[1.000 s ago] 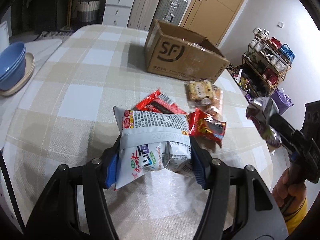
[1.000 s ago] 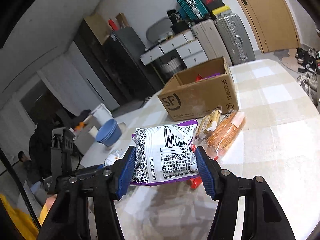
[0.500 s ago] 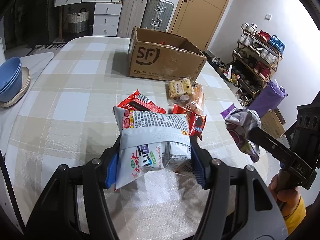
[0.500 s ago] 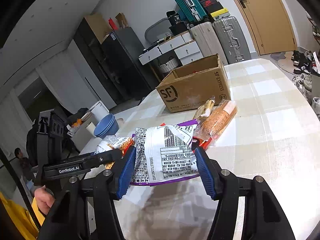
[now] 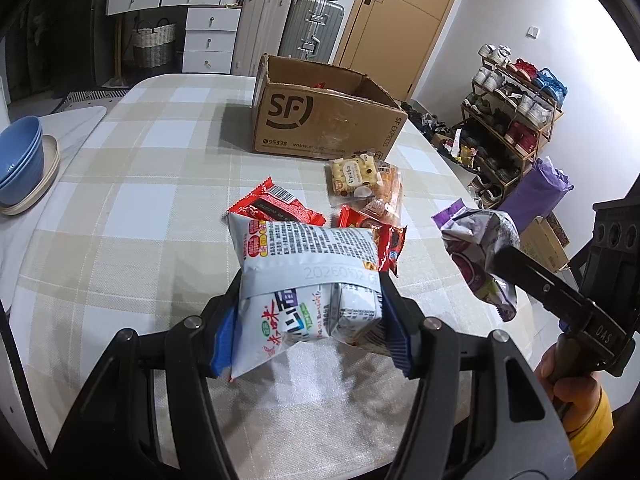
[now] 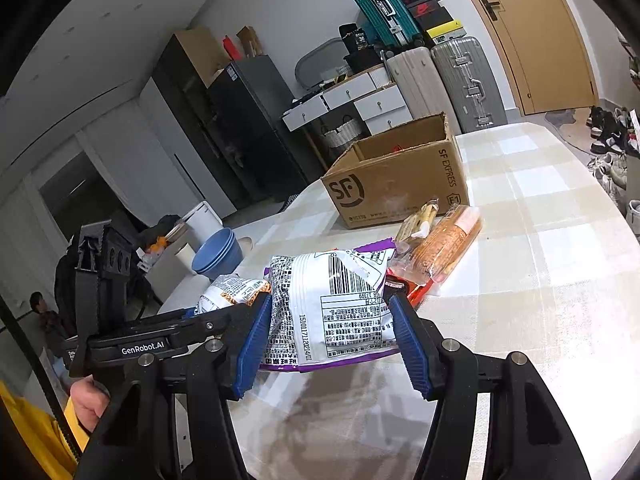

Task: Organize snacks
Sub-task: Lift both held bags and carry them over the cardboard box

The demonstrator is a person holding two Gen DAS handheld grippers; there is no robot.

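Two puffy foil snack bags held above checked tablecloth point(image 5: 140, 208): left gripper point(image 5: 310, 322) clamped on white-grey packet point(image 5: 308, 272), right gripper point(image 6: 332, 340) clamped on purple-edged white packet point(image 6: 336, 312). Light, crushable, slippery; grip mid-body gently. Open brown cardboard box point(image 5: 324, 120) well beyond.

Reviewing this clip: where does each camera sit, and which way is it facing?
Left wrist: on the left gripper, facing down the checked table toward the brown cardboard box; it grips a white snack bag; the other hand shows.
Right wrist: on the right gripper, gripping a purple-edged white snack bag.
Shared: box, loose snacks, each other's gripper.
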